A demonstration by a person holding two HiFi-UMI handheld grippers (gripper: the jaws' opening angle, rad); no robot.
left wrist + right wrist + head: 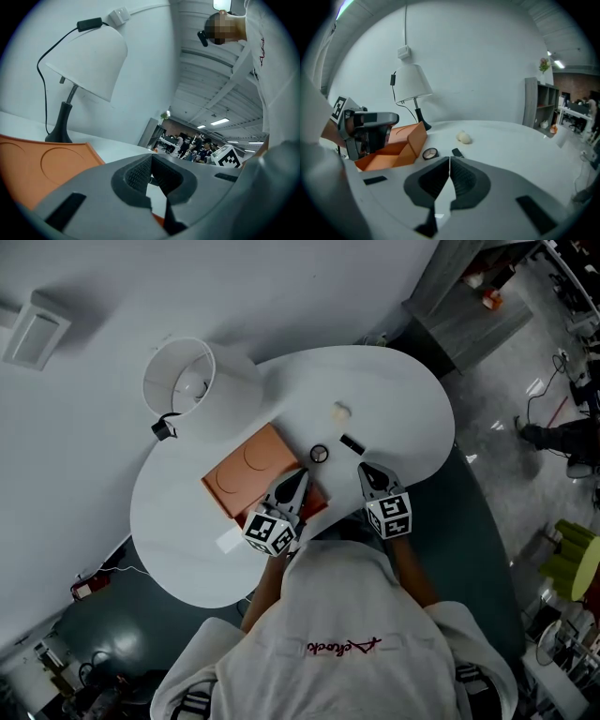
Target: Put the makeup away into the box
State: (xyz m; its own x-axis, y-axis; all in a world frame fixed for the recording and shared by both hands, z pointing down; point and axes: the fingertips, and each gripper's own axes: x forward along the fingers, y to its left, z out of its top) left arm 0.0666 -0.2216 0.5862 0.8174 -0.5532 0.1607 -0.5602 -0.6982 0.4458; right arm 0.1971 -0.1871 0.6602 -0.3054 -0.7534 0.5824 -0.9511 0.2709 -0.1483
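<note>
Both claws are closed on nothing, the left gripper [292,482] being held at the open orange box [389,157] and the right gripper [367,472] low over the white table [412,418]. The step in hand is judged to be the reach for a first piece. Just beyond the right gripper a round compact [320,454] and a small black item [352,443] lie beside the box, a pale puff [341,411] farther off; the right jaws must be opened and set around the compact.

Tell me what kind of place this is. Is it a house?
Probably a big shared office or workshop, not a house: people gather far back under long ceiling lights, and cables trail over the bare floor beside the white table.
</note>
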